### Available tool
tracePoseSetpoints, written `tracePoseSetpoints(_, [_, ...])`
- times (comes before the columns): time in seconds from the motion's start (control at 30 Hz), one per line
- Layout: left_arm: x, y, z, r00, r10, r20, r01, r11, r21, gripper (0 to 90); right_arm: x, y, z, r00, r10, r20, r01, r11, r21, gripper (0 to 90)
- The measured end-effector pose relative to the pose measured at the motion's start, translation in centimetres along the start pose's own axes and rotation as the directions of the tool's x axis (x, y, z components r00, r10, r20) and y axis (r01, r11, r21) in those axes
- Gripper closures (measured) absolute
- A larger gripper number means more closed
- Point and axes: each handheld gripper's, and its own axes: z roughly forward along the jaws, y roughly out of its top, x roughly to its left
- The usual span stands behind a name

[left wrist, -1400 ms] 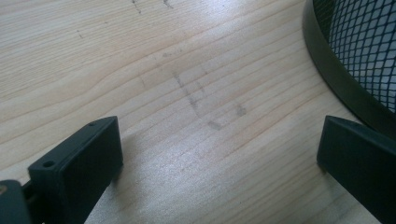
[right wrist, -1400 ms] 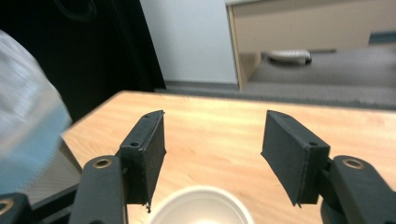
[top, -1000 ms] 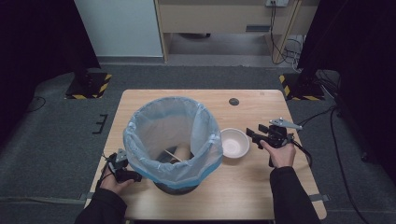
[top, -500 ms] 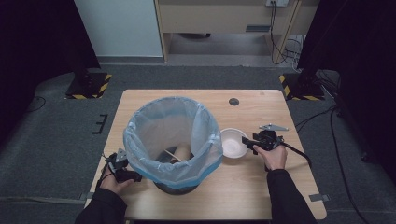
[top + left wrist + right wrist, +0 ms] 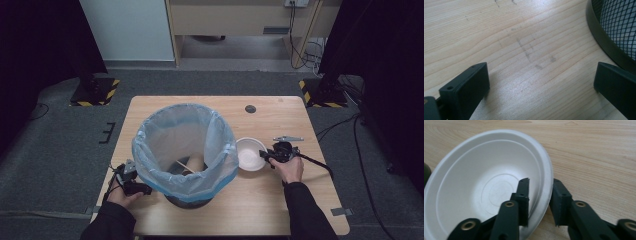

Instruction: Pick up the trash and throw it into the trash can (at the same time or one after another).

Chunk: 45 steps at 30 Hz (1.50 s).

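Right hand-held gripper (image 5: 539, 202), jaws just closing, apparently pinches the white bowl's (image 5: 486, 182) rim beside the bin (image 5: 185, 150).

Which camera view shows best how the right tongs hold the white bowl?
The right gripper view: the white bowl is close, and the right tongs have just closed over its rim, one jaw inside, one outside. In the high view the bowl is small beside the bin. The left gripper view looks at the table.

My sleeves (image 5: 300, 210) are black. My right gripper (image 5: 539, 202) has matte black jaws with brass-ringed pivot holes and trails a black cable (image 5: 317, 164). My left gripper (image 5: 541, 85) has blocky black jaws.
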Motion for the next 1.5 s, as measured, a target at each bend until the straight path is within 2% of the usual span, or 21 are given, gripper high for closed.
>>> tracePoseSetpoints(0.13, [0.0,0.0,0.0,1.0000,0.000,0.000,0.000,1.0000,0.001,0.0,0.2,0.1,-0.3,0.9998,0.017,-0.010,-0.017,1.000,-0.005,78.7])
tracePoseSetpoints(0.37, [0.0,0.0,0.0,1.0000,0.000,0.000,0.000,1.0000,0.000,0.0,0.6,0.8,-1.1,0.9998,0.010,-0.018,-0.010,0.999,-0.033,81.7])
tracePoseSetpoints(0.4, [0.0,0.0,0.0,1.0000,0.000,0.000,0.000,1.0000,0.000,0.0,0.5,1.1,-1.6,0.9997,0.018,-0.014,-0.019,0.998,-0.058,82.7])
tracePoseSetpoints(0.67, [0.0,0.0,0.0,1.0000,0.000,0.000,0.000,1.0000,0.000,0.0,0.0,1.9,-3.5,0.9993,0.038,0.003,-0.037,0.993,-0.115,84.1])
tracePoseSetpoints(0.7, [0.0,0.0,0.0,1.0000,0.000,0.000,0.000,1.0000,0.000,0.0,-0.3,2.1,-4.1,0.9988,0.049,0.005,-0.048,0.990,-0.136,84.1])
tracePoseSetpoints(0.77, [0.0,0.0,0.0,1.0000,0.000,0.000,0.000,1.0000,0.000,0.0,-0.3,2.2,-4.3,0.9986,0.053,0.005,-0.052,0.988,-0.143,84.1])
tracePoseSetpoints(0.8, [0.0,0.0,0.0,1.0000,0.000,0.000,0.000,1.0000,0.000,0.0,-0.6,2.5,-5.0,0.9979,0.065,0.002,-0.063,0.984,-0.168,84.1])
tracePoseSetpoints(0.97, [0.0,0.0,0.0,1.0000,0.000,0.000,0.000,1.0000,0.000,0.0,-0.9,2.9,-6.2,0.9967,0.081,0.003,-0.078,0.971,-0.225,84.1])
tracePoseSetpoints(1.0, [0.0,0.0,0.0,1.0000,0.000,0.000,0.000,1.0000,0.000,0.0,-0.9,2.9,-6.2,0.9967,0.081,0.003,-0.078,0.971,-0.225,84.1])
tracePoseSetpoints(1.03, [0.0,0.0,0.0,1.0000,0.000,0.000,0.000,1.0000,0.000,0.0,-1.1,3.1,-6.7,0.9952,0.097,0.011,-0.091,0.961,-0.260,84.1])
tracePoseSetpoints(1.1, [0.0,0.0,0.0,1.0000,0.000,0.000,0.000,1.0000,0.000,0.0,-1.2,3.2,-7.2,0.9934,0.114,0.015,-0.105,0.952,-0.288,84.1])
tracePoseSetpoints(1.13, [0.0,0.0,0.0,1.0000,0.000,0.000,0.000,1.0000,0.000,0.0,-1.2,3.2,-7.2,0.9934,0.114,0.015,-0.105,0.952,-0.288,84.1])
tracePoseSetpoints(1.17, [0.0,0.0,0.0,1.0000,0.000,0.000,0.000,1.0000,0.000,0.0,-1.4,3.4,-7.6,0.9917,0.128,0.012,-0.118,0.941,-0.316,84.1])
tracePoseSetpoints(1.23, [0.0,0.0,0.0,1.0000,0.000,0.000,0.000,1.0000,0.000,0.0,-1.5,3.5,-8.1,0.9901,0.140,0.008,-0.130,0.931,-0.340,84.1])
tracePoseSetpoints(1.27, [0.0,0.0,0.0,1.0000,0.000,0.000,0.000,1.0000,0.000,0.0,-1.5,3.5,-8.1,0.9901,0.140,0.008,-0.130,0.931,-0.340,84.1])
tracePoseSetpoints(1.3, [0.0,0.0,0.0,1.0000,0.000,0.000,0.000,1.0000,0.000,0.0,-1.6,3.8,-8.8,0.9889,0.148,0.011,-0.134,0.919,-0.371,84.1])
tracePoseSetpoints(1.33, [0.0,0.0,0.0,1.0000,0.000,0.000,0.000,1.0000,0.000,0.0,-1.6,3.8,-8.8,0.9889,0.148,0.011,-0.134,0.919,-0.371,84.1])
tracePoseSetpoints(1.37, [0.0,0.0,0.0,1.0000,0.000,0.000,0.000,1.0000,0.000,0.0,-1.6,3.8,-9.0,0.9882,0.152,0.012,-0.136,0.914,-0.382,84.1])
tracePoseSetpoints(1.43, [0.0,0.0,0.0,1.0000,0.000,0.000,0.000,1.0000,0.000,0.0,-1.6,4.1,-9.8,0.9870,0.160,0.011,-0.141,0.894,-0.424,84.1])
tracePoseSetpoints(1.47, [0.0,0.0,0.0,1.0000,0.000,0.000,0.000,1.0000,0.000,0.0,-1.6,4.1,-9.8,0.9870,0.160,0.011,-0.141,0.894,-0.424,84.1])
tracePoseSetpoints(1.5, [0.0,0.0,0.0,1.0000,0.000,0.000,0.000,1.0000,0.000,0.0,-1.6,4.2,-10.0,0.9867,0.162,0.010,-0.142,0.889,-0.435,84.1])
